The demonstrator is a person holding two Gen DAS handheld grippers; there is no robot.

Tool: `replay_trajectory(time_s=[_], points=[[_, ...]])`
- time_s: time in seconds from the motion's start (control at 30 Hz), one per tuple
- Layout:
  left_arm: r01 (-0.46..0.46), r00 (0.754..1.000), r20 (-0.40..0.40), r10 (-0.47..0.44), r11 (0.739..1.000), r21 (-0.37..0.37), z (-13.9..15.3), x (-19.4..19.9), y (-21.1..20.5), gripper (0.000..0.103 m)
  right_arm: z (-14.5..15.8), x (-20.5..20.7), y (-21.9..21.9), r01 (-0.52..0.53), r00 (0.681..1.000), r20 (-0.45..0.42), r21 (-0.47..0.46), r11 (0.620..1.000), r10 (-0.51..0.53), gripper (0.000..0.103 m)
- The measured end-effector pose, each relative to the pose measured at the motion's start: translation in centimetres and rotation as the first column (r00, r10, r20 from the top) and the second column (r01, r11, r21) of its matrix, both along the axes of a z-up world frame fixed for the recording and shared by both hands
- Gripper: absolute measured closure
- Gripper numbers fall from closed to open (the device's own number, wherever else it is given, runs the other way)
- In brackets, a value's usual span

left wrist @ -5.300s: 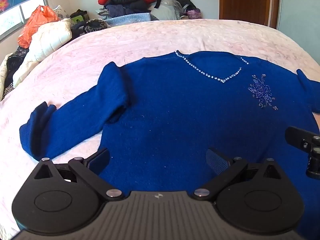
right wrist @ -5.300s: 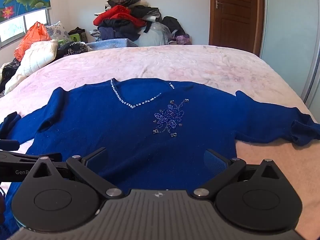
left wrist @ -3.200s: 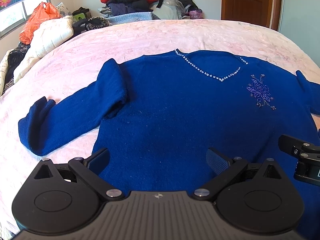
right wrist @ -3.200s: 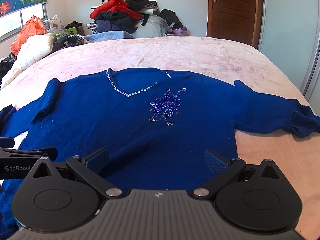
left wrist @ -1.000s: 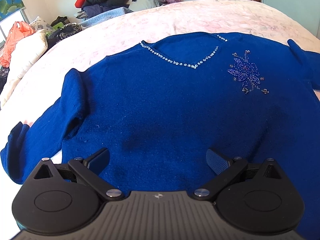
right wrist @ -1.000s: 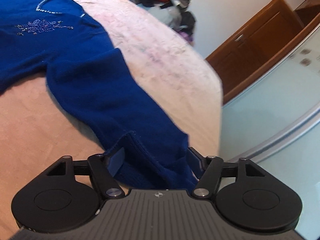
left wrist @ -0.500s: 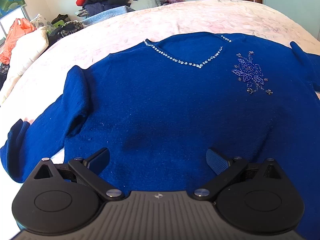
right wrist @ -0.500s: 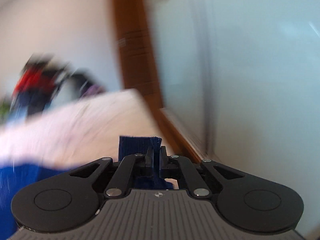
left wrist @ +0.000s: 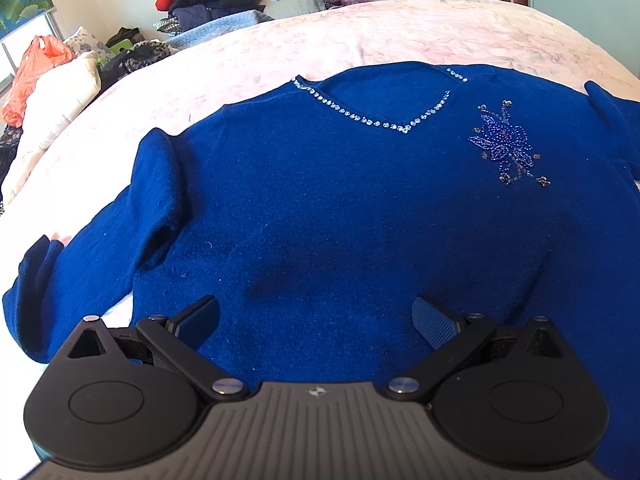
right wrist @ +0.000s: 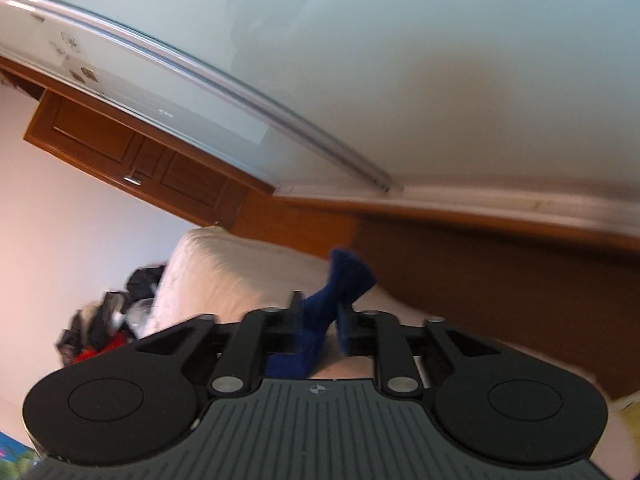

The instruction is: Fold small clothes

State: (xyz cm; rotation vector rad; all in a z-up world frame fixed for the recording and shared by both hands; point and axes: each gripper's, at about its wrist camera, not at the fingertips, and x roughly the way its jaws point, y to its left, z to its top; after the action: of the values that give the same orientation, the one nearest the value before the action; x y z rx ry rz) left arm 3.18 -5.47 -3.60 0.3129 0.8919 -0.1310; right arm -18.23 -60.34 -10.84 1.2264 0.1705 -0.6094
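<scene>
1. Compared with one second ago, the right gripper [right wrist: 318, 316] has rolled hard, so the room now looks tipped on its side in the right wrist view; the sleeve end [right wrist: 344, 276] has come along with it and now stands up past the fingertips.
2. Its jaws are opening now, about halfway wide, and the blue cloth is between them; the right pad seems already apart from it.
3. In the left wrist view, the left gripper [left wrist: 316, 316] has not moved: its jaws are wide, empty, over the lower front of the blue sweater [left wrist: 340, 208].
4. This sweater lies flat, front up, on the pink bed cover [left wrist: 420, 28].
5. Its other sleeve [left wrist: 92, 236] is spread out beside the sweater body, unfolded.
6. My judgement: the folding has only started; both sleeves and the body fold are left.
</scene>
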Motion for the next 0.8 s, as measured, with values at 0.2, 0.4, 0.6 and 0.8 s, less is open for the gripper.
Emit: replay_trajectory(time_s=[0.2,0.4,0.6,0.8], points=[[0.008,1.0,0.01,-0.008,1.0,0.012,0.1,-0.2,-0.2,0.0,-0.8,2.1,-0.6,0.027,0.999,0.043,0.056,0.998,-0.03,0.062],[-0.016,1.0,0.011,0.016,1.0,0.006,0.2,0.0,0.6,0.0,2.1,2.9,0.1,0.047,0.998,0.047,-0.043,0.998,-0.045,0.091],[-0.029,0.999,0.031,0.029,1.0,0.002,0.8,0.1,1.2,0.0,10.9,4.3,2.2,0.021,0.993,0.118,-0.298,0.954,0.014,0.092],[-0.048,0.997,0.07,0.046,0.998,0.027,1.0,0.1,1.7,0.0,14.9,7.2,5.5,-0.031,0.995,-0.097,-0.526,0.85,-0.024,0.092]])
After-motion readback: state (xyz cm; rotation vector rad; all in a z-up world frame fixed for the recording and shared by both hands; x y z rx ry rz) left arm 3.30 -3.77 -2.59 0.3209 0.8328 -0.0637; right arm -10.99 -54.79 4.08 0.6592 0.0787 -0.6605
